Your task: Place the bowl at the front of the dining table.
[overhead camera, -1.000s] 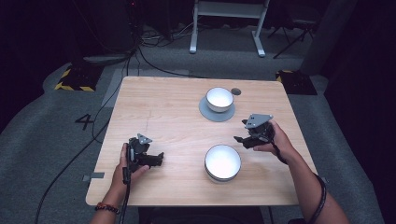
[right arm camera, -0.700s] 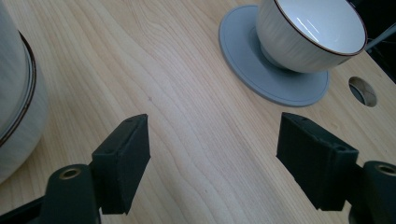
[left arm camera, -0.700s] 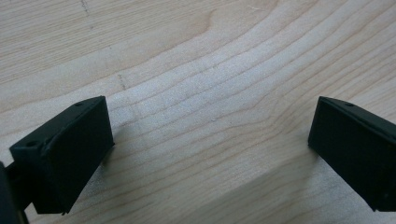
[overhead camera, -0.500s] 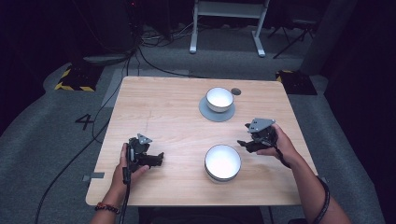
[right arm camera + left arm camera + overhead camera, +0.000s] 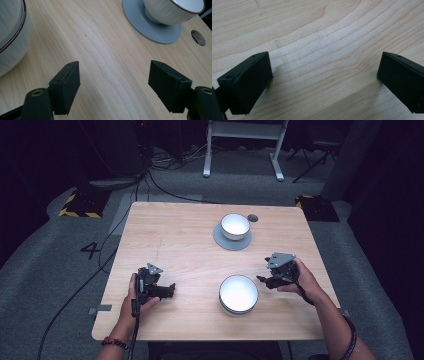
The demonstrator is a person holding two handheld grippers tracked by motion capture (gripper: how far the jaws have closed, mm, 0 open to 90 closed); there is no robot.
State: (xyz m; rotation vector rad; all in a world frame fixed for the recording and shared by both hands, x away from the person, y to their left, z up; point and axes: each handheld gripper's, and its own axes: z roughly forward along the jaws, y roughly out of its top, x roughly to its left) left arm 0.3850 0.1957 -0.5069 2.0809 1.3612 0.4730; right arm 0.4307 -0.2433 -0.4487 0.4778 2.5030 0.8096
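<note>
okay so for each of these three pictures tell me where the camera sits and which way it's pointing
High view: above the person's side, looking forward and down on the table; both forearms, left tongs, right tongs.
Left gripper view: on the left tongs, facing bare wood; its open jaws.
Right gripper view: on the right tongs, facing the near bowl and saucered bowl, both shared with high view.

The table (image 5: 190, 235) is pale wood with a clear wavy grain, smooth and matt with only a faint sheen. Both bowls, the near bowl (image 5: 239, 293) and the far bowl (image 5: 235, 226), look like glazed ceramic, glossy white with a thin dark rim line, and the far one sits on a saucer (image 5: 150, 27) of flat grey, matt and smooth, perhaps plastic or silicone, though the view does not settle which. The left gripper (image 5: 322, 82) and the right gripper (image 5: 113, 82) have black matt pads that look like slightly grainy plastic or rubber, and the floor (image 5: 60, 250) is grey and rough like carpet.
</note>
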